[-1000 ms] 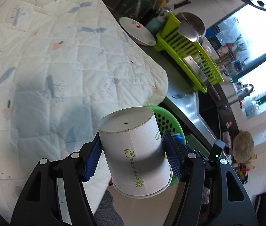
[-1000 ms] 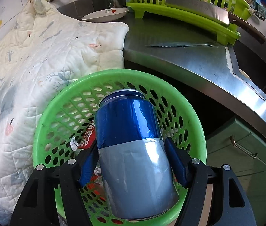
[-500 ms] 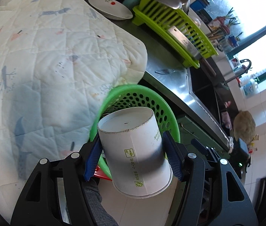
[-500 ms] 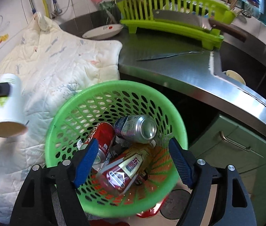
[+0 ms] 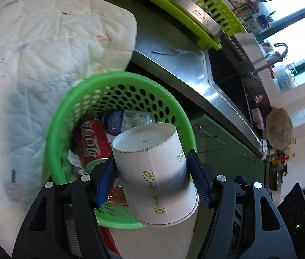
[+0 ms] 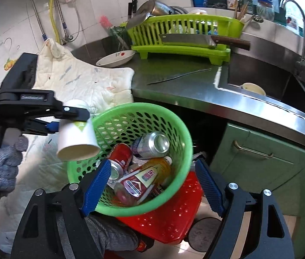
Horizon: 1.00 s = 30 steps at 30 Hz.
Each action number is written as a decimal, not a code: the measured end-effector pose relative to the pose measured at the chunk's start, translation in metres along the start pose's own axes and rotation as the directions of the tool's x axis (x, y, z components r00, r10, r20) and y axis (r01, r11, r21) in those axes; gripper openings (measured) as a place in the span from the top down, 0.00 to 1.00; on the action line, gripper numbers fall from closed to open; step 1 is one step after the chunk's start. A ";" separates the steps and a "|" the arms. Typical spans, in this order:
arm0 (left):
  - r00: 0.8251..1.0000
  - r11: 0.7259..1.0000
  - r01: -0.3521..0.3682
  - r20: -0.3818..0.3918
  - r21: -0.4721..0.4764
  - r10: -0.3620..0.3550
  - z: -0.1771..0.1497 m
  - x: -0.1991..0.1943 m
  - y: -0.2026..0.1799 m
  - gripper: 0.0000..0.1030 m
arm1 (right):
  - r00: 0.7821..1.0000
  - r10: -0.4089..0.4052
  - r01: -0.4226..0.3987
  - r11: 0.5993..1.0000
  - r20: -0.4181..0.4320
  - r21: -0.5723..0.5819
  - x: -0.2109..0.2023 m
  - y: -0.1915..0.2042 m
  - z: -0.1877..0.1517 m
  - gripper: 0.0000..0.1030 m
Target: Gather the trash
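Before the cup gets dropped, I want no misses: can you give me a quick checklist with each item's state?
1. Left gripper clamped on the cup: ok.
2. Cup over the green basket: not ok, it sits at the rim in the right wrist view.
3. Room in the basket above the cans: ok.
4. Right gripper empty, its jaws just opening: ok.
5. Basket steady on the red basket: cannot tell.

Bright daylight from the window [image 5: 299, 30] blown out at upper right, glare streaks on the steel counter [image 6: 228, 99], soft shadows on the quilt [image 5: 23, 108], slight motion blur, fisheye curvature, dark vignetted corners
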<state>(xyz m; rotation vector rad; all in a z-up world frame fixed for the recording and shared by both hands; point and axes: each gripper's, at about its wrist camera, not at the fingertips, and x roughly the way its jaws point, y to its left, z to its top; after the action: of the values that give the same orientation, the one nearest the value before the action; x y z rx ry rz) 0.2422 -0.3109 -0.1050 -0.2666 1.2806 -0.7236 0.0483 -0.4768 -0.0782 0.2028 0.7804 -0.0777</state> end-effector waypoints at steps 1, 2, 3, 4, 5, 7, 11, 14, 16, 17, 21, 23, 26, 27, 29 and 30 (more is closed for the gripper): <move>1.000 1.000 -0.004 0.002 0.004 0.004 0.000 0.004 -0.002 0.37 | 1.000 0.003 -0.003 1.000 0.002 0.009 -0.002 -0.002 -0.001 0.24; 1.000 1.000 0.001 0.001 0.011 -0.001 -0.001 0.007 -0.002 0.37 | 1.000 0.005 -0.005 1.000 0.004 0.019 -0.003 -0.003 -0.003 0.24; 1.000 1.000 0.013 -0.004 0.013 -0.013 -0.002 0.010 -0.002 0.36 | 1.000 0.012 -0.012 0.999 0.005 0.032 -0.004 -0.004 -0.005 0.23; 1.000 1.000 0.017 -0.006 0.010 -0.017 -0.003 0.012 -0.002 0.32 | 1.000 0.014 -0.015 0.999 0.007 0.038 -0.005 -0.005 -0.007 0.23; 1.000 1.000 0.024 -0.007 0.006 -0.024 -0.004 0.013 0.000 0.28 | 1.000 0.013 -0.013 0.999 0.011 0.044 -0.006 -0.005 -0.009 0.23; 1.000 1.000 0.028 -0.001 0.013 -0.028 -0.006 0.013 0.001 0.27 | 1.000 0.012 -0.012 0.999 0.012 0.047 -0.007 -0.004 -0.011 0.23; 0.999 0.998 -0.001 0.033 0.061 -0.001 -0.012 -0.005 0.000 0.27 | 1.000 0.010 -0.011 0.999 0.019 0.040 -0.009 0.005 -0.016 0.23; 0.997 0.995 -0.022 0.074 0.096 0.015 -0.016 -0.024 0.000 0.27 | 0.999 0.022 -0.023 0.999 0.029 0.035 -0.012 0.013 -0.020 0.23; 0.994 0.992 -0.048 0.107 0.113 0.036 -0.021 -0.040 0.001 0.27 | 0.999 0.026 -0.027 0.999 0.033 0.030 -0.014 0.020 -0.021 0.23; 0.992 0.991 -0.060 0.121 0.116 0.046 -0.023 -0.047 0.002 0.27 | 0.999 0.025 -0.026 0.999 0.039 0.025 -0.015 0.026 -0.022 0.23; 0.980 0.987 -0.102 0.182 0.122 0.078 -0.035 -0.080 0.011 0.26 | 0.997 0.051 -0.053 0.998 0.055 0.027 -0.021 0.039 -0.025 0.22; 0.974 0.985 -0.116 0.207 0.126 0.088 -0.043 -0.095 0.016 0.25 | 0.997 0.053 -0.054 0.998 0.061 0.019 -0.025 0.048 -0.027 0.21; 0.955 0.973 -0.185 0.261 0.139 0.144 -0.060 -0.118 0.026 0.25 | 0.997 0.051 -0.052 0.998 0.064 0.019 -0.028 0.059 -0.029 0.21; 0.947 0.969 -0.204 0.279 0.138 0.160 -0.066 -0.125 0.029 0.25 | 0.997 0.052 -0.054 0.998 0.064 0.024 -0.030 0.062 -0.030 0.21; 0.935 0.963 -0.232 0.306 0.137 0.181 -0.076 -0.139 0.035 0.25 | 0.996 0.051 -0.053 0.998 0.071 0.026 -0.033 0.068 -0.031 0.21; 0.929 0.961 -0.241 0.318 0.138 0.188 -0.081 -0.145 0.039 0.25 | 0.996 0.059 -0.061 0.998 0.074 0.031 -0.035 0.073 -0.032 0.21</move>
<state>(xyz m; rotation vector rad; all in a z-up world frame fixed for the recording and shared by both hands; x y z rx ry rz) 0.1646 -0.1751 -0.0383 -0.0862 0.9304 -0.5765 0.0121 -0.3990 -0.0642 0.2529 0.6996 -0.0411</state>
